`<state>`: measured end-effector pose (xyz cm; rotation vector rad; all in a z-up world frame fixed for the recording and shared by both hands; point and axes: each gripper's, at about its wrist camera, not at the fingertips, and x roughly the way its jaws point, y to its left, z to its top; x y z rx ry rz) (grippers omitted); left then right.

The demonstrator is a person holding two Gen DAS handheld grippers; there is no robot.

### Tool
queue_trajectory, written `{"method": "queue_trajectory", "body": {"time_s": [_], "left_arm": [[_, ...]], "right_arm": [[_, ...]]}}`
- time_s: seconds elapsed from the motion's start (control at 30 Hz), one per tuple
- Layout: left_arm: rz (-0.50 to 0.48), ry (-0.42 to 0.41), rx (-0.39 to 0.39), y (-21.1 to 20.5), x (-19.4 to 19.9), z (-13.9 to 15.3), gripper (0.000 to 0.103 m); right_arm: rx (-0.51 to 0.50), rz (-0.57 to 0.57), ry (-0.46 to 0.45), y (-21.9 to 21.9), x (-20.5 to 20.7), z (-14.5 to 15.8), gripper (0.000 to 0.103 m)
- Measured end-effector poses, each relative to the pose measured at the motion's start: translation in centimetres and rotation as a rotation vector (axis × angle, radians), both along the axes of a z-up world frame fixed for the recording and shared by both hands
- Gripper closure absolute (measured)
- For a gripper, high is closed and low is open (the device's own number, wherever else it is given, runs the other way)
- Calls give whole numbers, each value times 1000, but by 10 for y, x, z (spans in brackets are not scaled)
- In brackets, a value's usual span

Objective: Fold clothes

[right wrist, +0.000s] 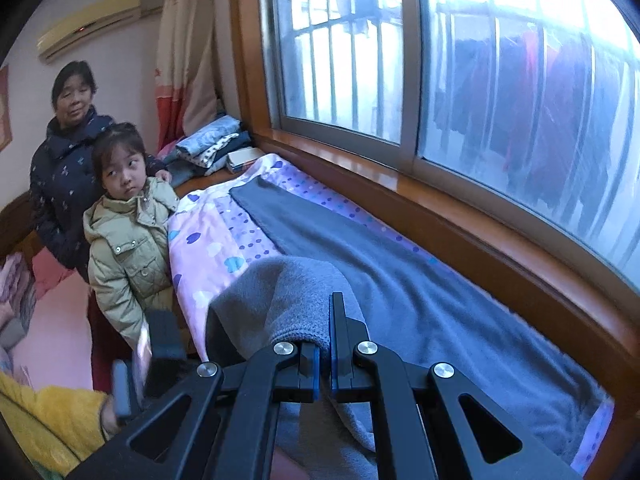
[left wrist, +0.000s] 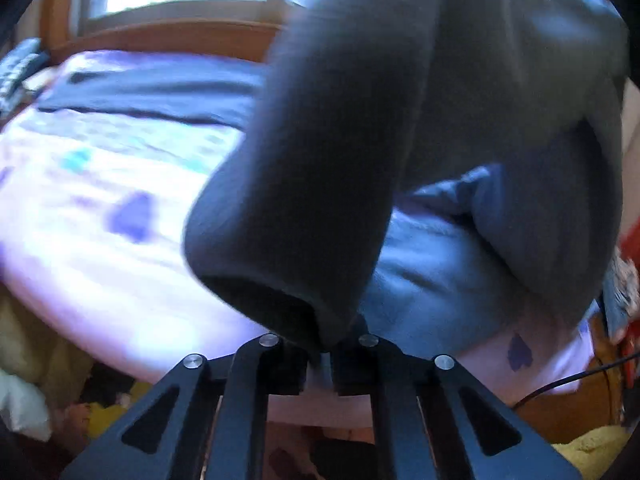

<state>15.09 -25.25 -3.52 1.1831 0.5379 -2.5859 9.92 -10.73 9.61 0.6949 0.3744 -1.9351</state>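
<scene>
Two tools are in play: the left tool [left wrist: 320, 356] and the right tool [right wrist: 325, 360], each with two fingers, and each pinching grey cloth. One grey fleece garment [right wrist: 400, 280] lies spread along one bed [right wrist: 208, 248], which carries one patterned sheet. Two people stand beside the bed: one in a dark jacket [right wrist: 60, 184] and one in a pale green quilted coat [right wrist: 128, 248]. One stack of folded clothes [right wrist: 216, 148] sits at the far end. One window [right wrist: 440, 60] shows two sliding panes, and one air conditioner [right wrist: 88, 24] hangs on the wall.
</scene>
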Motion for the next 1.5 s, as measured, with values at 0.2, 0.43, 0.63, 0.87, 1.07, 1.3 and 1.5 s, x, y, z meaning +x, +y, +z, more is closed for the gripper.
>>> {"method": "queue_trajectory", "body": {"time_s": [0.2, 0.43, 0.63, 0.87, 1.07, 1.3, 1.5], "left_arm": [[185, -44, -257, -54, 16, 56, 96], [224, -79, -572, -125, -2, 112, 96], [82, -129, -672, -193, -28, 109, 94], [-254, -252, -582, -215, -41, 45, 91], [-342, -242, -464, -227, -38, 35, 87], [-373, -267, -387, -240, -31, 31, 79], [-351, -262, -326, -241, -13, 36, 79]], "right_arm": [[-39, 69, -39, 3, -2, -8, 99], [-23, 83, -136, -40, 14, -57, 99], [60, -92, -130, -103, 27, -119, 99], [224, -344, -139, -155, 36, -183, 95], [316, -499, 11, -156, 74, -161, 51], [445, -359, 264, -178, 117, -160, 44], [492, -232, 249, -214, 90, -180, 94]]}}
